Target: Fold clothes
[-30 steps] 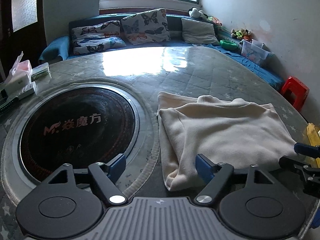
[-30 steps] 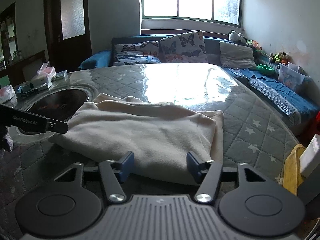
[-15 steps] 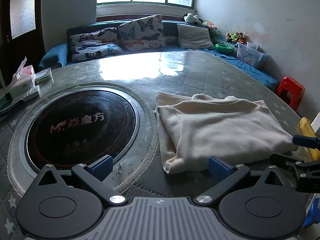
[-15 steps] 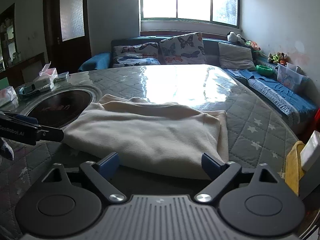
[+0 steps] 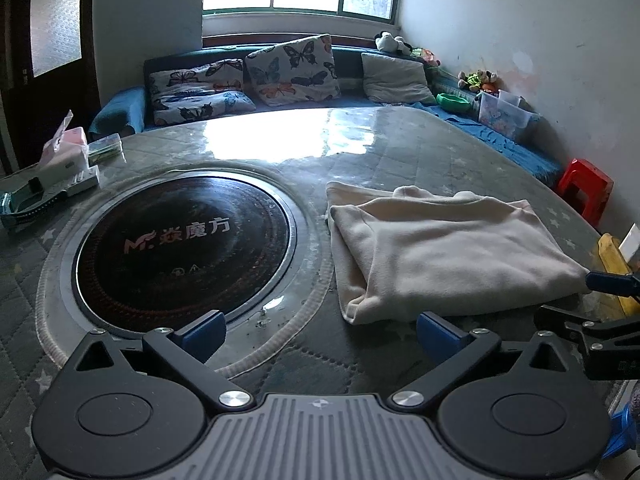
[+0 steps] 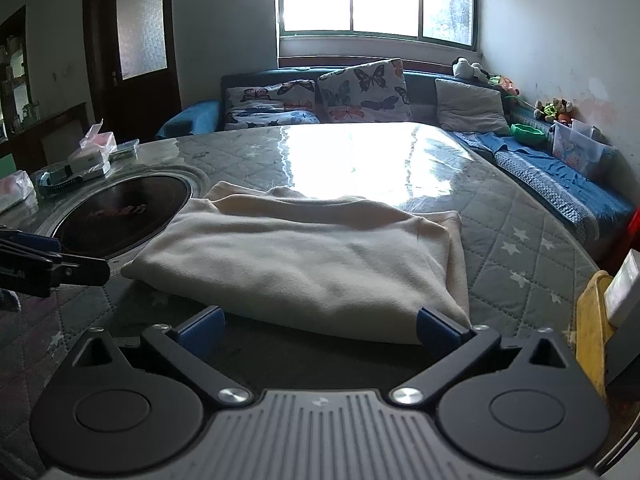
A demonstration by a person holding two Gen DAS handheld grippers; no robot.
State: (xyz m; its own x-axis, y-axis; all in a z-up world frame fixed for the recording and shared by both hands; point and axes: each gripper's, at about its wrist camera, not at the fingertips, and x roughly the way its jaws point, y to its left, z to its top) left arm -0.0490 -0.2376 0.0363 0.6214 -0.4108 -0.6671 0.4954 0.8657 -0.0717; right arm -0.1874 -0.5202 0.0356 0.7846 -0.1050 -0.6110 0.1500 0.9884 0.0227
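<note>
Left gripper [image 5: 320, 330] spread wide, nothing between the blue pads, hanging just before the near-left corner of the cream garment [image 5: 444, 248]. Right gripper [image 6: 320, 326] with jaws opening to full width; near hem of the garment just beyond the pads, right pad [image 6: 438, 330] close to the hem corner or touching it, cannot tell which; no pinch.

Garment lying folded in a flat stack on the quilted table [image 5: 400, 152], just right of the round dark cooktop [image 5: 180, 240]. Probably light, soft and fleecy, with no stiffness: likely to sag and to slide open if lifted by one layer only. Best to pinch at both near corners, through all layers together, or at the folded left edge. Glossy table cover probably lets the cloth slip when dragged.

Compared with one second ago: both grippers narrower then, now fully spread. Left one then over the garment's near corner, now drawn back and clear of it. Garment in the same place and shape.
</note>
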